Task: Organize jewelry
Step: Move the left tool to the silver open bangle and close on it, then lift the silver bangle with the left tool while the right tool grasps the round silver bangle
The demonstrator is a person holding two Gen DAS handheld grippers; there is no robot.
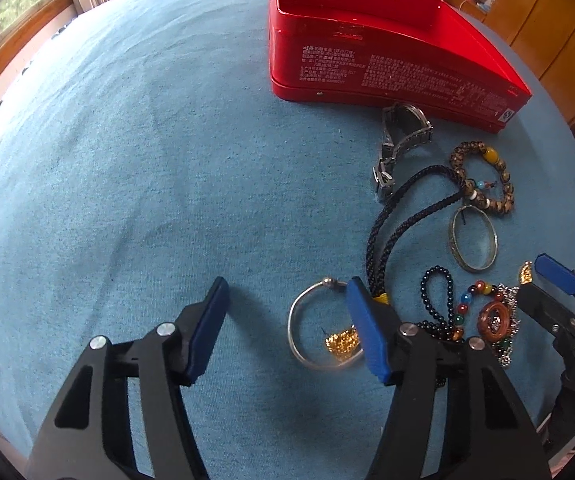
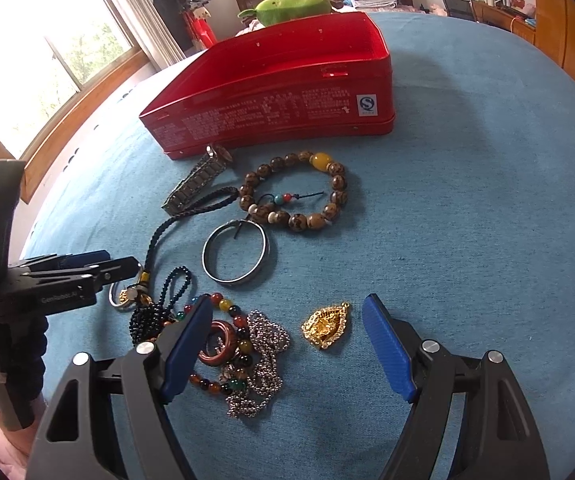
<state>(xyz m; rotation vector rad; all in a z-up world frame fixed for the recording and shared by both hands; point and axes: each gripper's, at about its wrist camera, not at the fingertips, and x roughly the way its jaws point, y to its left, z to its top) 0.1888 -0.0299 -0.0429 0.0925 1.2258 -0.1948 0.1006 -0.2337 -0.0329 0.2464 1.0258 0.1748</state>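
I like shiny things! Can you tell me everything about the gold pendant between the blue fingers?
The gold pendant is a small, shiny, teardrop-shaped charm with a raised figure and bumpy edges. It looks like gold-coloured metal. It lies flat on the blue cloth, alone, just right of the silver ball chain, between the open right gripper's fingers. Nothing touches it.

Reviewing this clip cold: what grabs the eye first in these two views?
The open red tin box dominates the far side of the blue cloth. In front of it lies a scatter of jewelry: a brown bead bracelet, a silver bangle and a gold pendant, which sits between the open jaws of the right tool.
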